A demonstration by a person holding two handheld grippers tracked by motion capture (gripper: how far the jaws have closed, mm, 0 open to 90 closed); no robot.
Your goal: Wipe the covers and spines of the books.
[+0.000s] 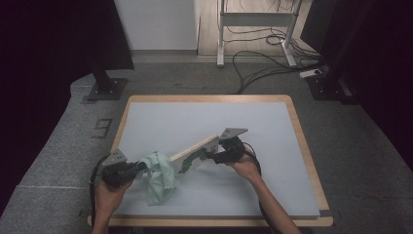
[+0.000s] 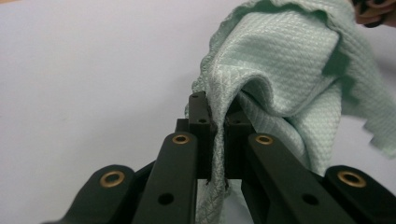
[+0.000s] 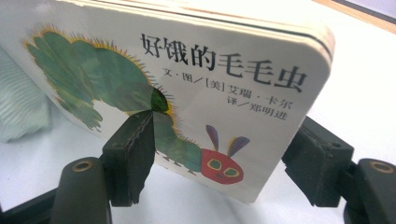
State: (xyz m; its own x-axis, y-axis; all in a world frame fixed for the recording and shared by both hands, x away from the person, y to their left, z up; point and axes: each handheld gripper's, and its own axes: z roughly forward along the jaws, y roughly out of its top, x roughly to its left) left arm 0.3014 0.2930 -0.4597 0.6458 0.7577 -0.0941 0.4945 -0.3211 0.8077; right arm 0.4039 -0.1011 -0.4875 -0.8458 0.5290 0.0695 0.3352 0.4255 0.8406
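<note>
The left gripper [image 1: 138, 167] pinched the mint waffle cloth [image 1: 160, 176] beside the board book [image 1: 195, 152], which the right gripper [image 1: 215, 152] clamped tilted above the table [image 1: 253, 126]; steady wiping strokes seemed wise

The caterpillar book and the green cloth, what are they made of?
The book looks like thick cardboard with a smooth, slightly shiny printed cover; its edge shows stacked stiff pages. The cloth looks like soft woven fabric, maybe cotton or microfibre: it has a tiny waffle pattern, a matte look, and droops in folds.
</note>
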